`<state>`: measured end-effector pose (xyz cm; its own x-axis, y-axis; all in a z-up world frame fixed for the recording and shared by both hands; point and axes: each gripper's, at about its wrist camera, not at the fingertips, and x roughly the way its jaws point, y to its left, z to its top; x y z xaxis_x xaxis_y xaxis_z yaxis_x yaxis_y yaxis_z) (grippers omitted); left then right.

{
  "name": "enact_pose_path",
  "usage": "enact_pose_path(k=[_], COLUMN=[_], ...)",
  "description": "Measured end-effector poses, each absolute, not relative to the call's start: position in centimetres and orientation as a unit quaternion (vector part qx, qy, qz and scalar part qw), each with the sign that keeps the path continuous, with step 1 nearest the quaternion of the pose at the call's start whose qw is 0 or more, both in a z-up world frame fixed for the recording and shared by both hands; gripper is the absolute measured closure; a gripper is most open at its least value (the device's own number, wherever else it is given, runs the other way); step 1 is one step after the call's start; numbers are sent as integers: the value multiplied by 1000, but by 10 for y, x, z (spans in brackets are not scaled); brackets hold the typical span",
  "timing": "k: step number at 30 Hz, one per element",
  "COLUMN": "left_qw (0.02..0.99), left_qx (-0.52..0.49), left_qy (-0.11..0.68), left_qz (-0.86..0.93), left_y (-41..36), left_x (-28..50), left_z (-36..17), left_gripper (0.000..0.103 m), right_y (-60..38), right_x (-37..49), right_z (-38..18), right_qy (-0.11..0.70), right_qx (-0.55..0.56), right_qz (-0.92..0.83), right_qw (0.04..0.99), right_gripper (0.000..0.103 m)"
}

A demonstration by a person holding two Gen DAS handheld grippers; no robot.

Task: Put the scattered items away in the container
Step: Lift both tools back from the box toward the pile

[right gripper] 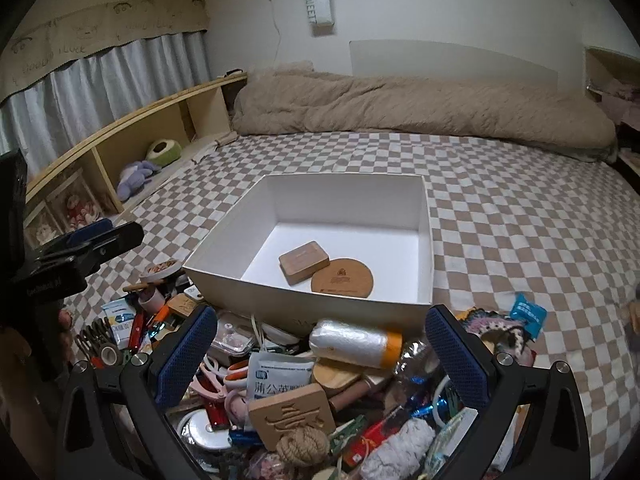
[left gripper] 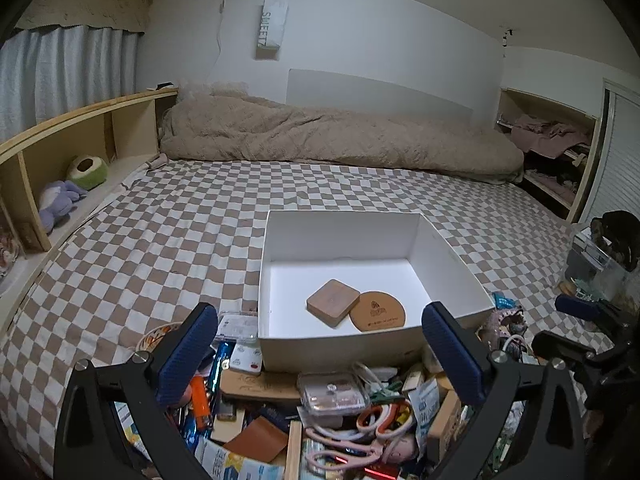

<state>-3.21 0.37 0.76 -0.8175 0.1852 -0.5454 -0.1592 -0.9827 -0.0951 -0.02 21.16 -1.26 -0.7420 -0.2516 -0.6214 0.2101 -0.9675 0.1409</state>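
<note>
A white open box (left gripper: 276, 240) sits on the checkered bed; it also shows in the right wrist view (right gripper: 224, 236). Inside lie a square wooden block (left gripper: 333, 301) and a round cork coaster (left gripper: 382, 312). A pile of scattered items lies in front of the box: pink scissors (left gripper: 352, 436), a clear plastic case (left gripper: 332, 394), an orange lighter (left gripper: 200, 396), a plastic-wrap roll (right gripper: 356, 342), a carved wooden block (right gripper: 294, 416), a rope knot (right gripper: 302, 446). My left gripper (left gripper: 320, 360) is open and empty above the pile. My right gripper (right gripper: 322, 360) is open and empty above the pile.
A beige duvet (left gripper: 340, 136) lies along the far side of the bed. A wooden shelf (left gripper: 80, 132) with plush toys runs on the left. The other gripper shows at the left edge of the right wrist view (right gripper: 80, 256). A blue packet (right gripper: 528, 314) lies right of the box.
</note>
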Motion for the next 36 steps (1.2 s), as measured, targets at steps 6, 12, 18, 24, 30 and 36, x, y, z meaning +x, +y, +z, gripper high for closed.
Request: enact_pose_path(k=[6,12,18,24,30,36], left_qw=[85,79,77,74,65,58], left_qx=[-285,-281,-271,-266,-262,-257], left_qy=[-16,-8,5,0,-1,-6], left_qz=[955,957,959,961,963,965], left_y=[4,2,1,-1,-4,-8], left_x=[-14,0,13,19,22,21], left_z=[7,6,7,8,9,8], left_gripper=[0,0,0,0,0,0], right_y=[212,214,218,217,211,207], right_x=[22,38,50,60,65,66], right_z=[-8,-5,-3,-2,-6,-10], right_qy=[-22,-17,-17,-6,5,6], right_qx=[314,292,275,259,252,246], right_qz=[-943,-952,-958,-964,-966,-967], right_qw=[108,94,73,54,60,65], right_gripper=[0,0,0,0,0,0])
